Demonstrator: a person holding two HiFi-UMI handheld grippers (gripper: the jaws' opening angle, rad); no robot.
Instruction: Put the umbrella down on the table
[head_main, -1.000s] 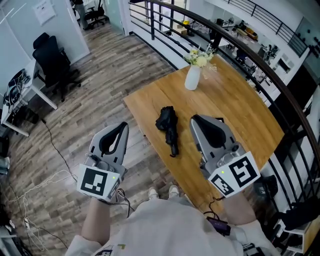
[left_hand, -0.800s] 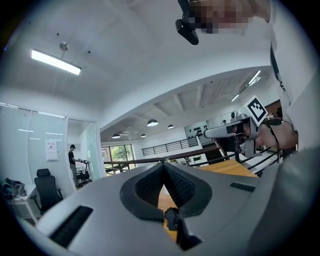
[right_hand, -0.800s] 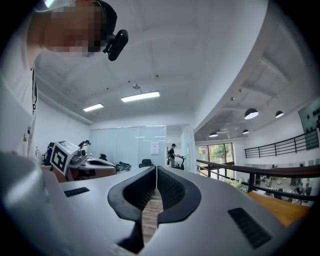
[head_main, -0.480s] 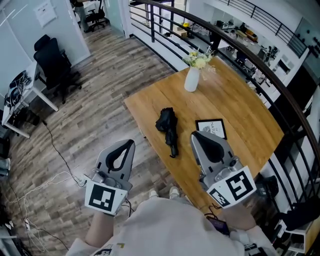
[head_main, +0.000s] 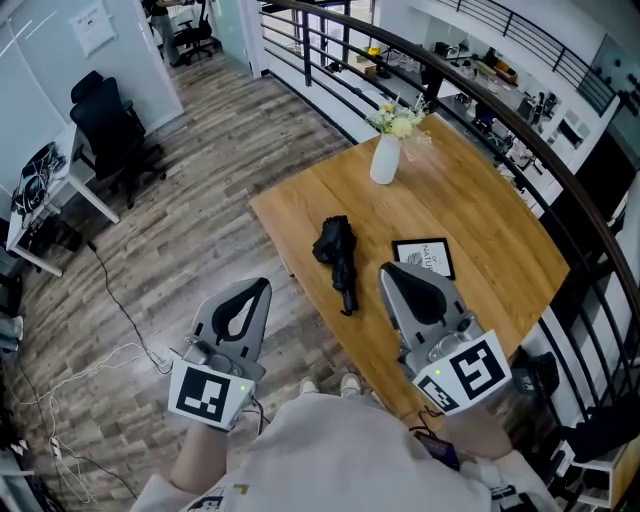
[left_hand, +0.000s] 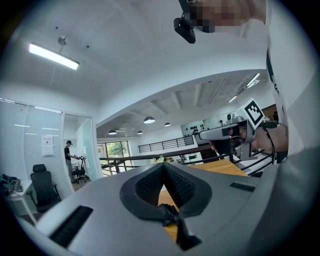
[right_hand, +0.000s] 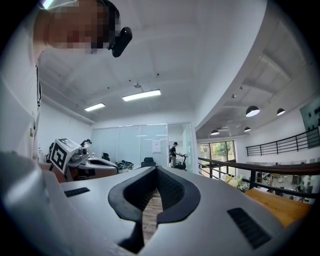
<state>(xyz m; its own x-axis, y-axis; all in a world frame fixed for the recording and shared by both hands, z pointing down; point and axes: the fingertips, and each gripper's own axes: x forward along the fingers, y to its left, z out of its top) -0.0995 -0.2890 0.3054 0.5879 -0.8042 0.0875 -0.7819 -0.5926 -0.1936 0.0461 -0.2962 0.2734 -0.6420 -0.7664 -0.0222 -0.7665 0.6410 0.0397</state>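
A black folded umbrella (head_main: 338, 258) lies on the wooden table (head_main: 480, 215), near its left edge, with nothing touching it. My left gripper (head_main: 258, 285) hovers off the table's left side over the floor, shut and empty; its tips meet in the left gripper view (left_hand: 162, 166). My right gripper (head_main: 389, 271) is above the table's near end, just right of the umbrella's handle, also shut and empty (right_hand: 156, 168). Through the left jaws' gap a dark shape on the wood shows, probably the umbrella (left_hand: 169, 215).
A white vase with flowers (head_main: 385, 155) stands at the table's far end. A black framed card (head_main: 423, 256) lies beside the right gripper. A black railing (head_main: 520, 130) runs behind the table. An office chair (head_main: 105, 125) and floor cables (head_main: 110, 360) are at left.
The left gripper has shifted right and nearer to the body. The right gripper has drawn back a little, uncovering the black card. The umbrella has not moved.
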